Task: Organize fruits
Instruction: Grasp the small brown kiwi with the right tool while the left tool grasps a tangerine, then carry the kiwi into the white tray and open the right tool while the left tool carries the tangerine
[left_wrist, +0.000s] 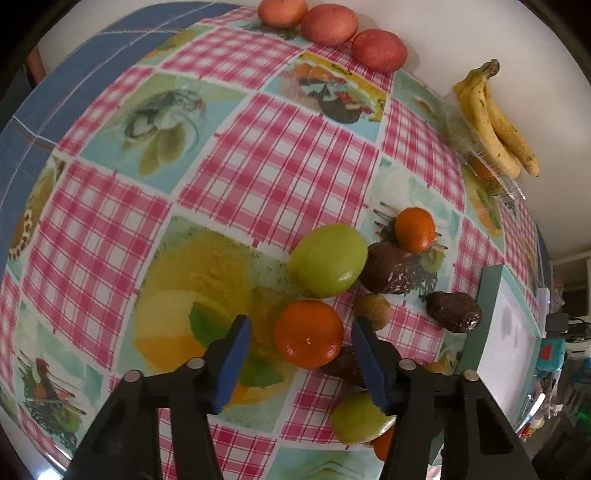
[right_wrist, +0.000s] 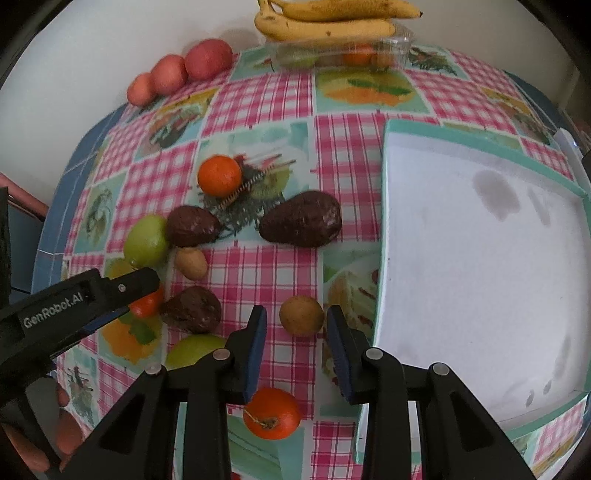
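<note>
Left wrist view: the left gripper (left_wrist: 301, 354) is wide open and holds nothing. A round orange mandarin (left_wrist: 308, 334) sits on the table just btwn its blue pads (left_wrist: 234, 363). It looks light, smooth and a bit squishy, so squeeze soft, around the fat middle. A shiny green apple (left_wrist: 328, 266) is just behind it, hard and slippery. Dark bumpy avocados (left_wrist: 386, 267) lie to the right. Red apples (left_wrist: 328, 24) and yellow bananas (left_wrist: 495, 118) are far off by the wall.

Right wrist view: the right gripper (right_wrist: 297, 349) is open too, w/ nothing in it. A small brown round fruit (right_wrist: 301, 314) sits btwn its tips, dull and rough, prob light. Grab it across the sides. The white tray (right_wrist: 480, 258) w/ a teal rim is just to the right, no fruit in it. The checked tablecloth (right_wrist: 266, 110) looks slick, so fruit may roll.
</note>
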